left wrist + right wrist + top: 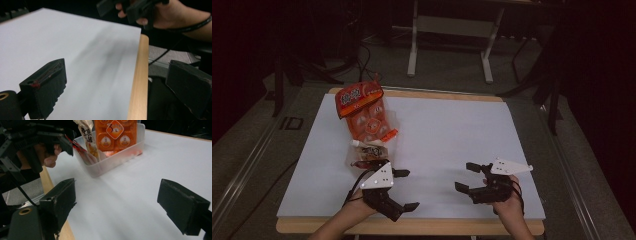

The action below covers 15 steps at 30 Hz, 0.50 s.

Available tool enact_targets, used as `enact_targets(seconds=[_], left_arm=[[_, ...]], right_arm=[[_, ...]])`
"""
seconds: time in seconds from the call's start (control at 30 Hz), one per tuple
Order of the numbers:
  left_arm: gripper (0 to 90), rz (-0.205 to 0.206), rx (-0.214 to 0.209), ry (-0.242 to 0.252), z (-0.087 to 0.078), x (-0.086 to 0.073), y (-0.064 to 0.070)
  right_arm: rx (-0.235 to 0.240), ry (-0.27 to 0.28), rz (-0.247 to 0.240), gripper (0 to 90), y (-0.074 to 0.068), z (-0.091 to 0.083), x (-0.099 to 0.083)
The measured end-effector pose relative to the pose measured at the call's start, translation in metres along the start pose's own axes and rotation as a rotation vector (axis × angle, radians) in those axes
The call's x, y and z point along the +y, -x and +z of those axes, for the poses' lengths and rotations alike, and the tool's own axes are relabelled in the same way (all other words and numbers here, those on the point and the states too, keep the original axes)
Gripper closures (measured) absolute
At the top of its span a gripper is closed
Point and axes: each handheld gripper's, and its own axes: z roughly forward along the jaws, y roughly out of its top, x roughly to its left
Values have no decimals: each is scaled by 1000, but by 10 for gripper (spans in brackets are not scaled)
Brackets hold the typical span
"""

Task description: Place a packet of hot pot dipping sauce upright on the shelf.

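In the high view, the left gripper (406, 189) sits at the lower centre-left of the frame, jaws spread with nothing between them. The clear plastic tub (373, 150) with the orange snack bag (363, 111) lies just above it, toward the upper left. The right gripper (468, 177) is at the lower right, jaws apart and empty, well apart from the tub.

In the left gripper view, the black jaws stand wide over the white sheet (75, 50); the right gripper (120, 6) shows at the top.

In the right gripper view, the open jaws frame the tub (112, 161) at the upper centre, with the left gripper (63, 141) at the upper left, just beside it.
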Motion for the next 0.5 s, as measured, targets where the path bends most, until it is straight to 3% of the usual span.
enact_targets(seconds=[0.5], left_arm=[[37,12,17,-42,4,-29,5]], right_arm=[[-22,-33,3,150,4,1,-16]])
